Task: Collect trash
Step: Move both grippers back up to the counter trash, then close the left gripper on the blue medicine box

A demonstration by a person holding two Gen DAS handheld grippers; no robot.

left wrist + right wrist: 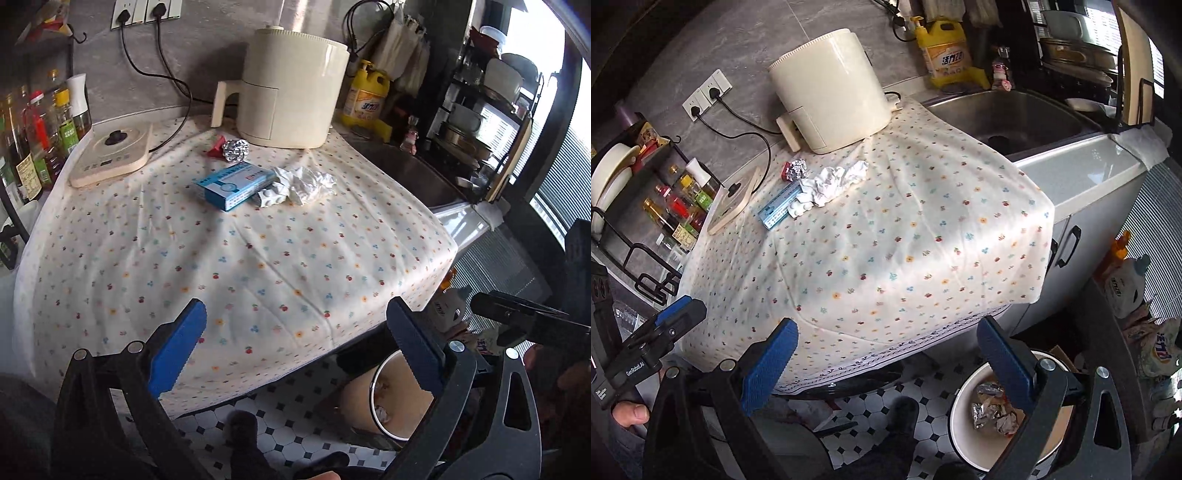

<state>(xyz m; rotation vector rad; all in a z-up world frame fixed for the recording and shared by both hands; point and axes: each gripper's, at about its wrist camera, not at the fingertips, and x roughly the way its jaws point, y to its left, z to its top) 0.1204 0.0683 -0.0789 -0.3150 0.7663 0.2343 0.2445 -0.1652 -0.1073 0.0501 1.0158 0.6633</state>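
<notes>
Both my grippers, left and right, hung with fingers spread empty; the crumpled tissue overlapping the blister pack near the desk's back edge risked dragging it.

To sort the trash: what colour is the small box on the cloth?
Blue with white; the box shows best in the left wrist view.

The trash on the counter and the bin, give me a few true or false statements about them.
1. The blue box lies beside the crumpled tissue. True.
2. The foil ball is already in the bin. False: it lies on the cloth near the air fryer.
3. The bin holds crumpled foil. True.
4. The left gripper grips the box. False: it is open, empty.
</notes>
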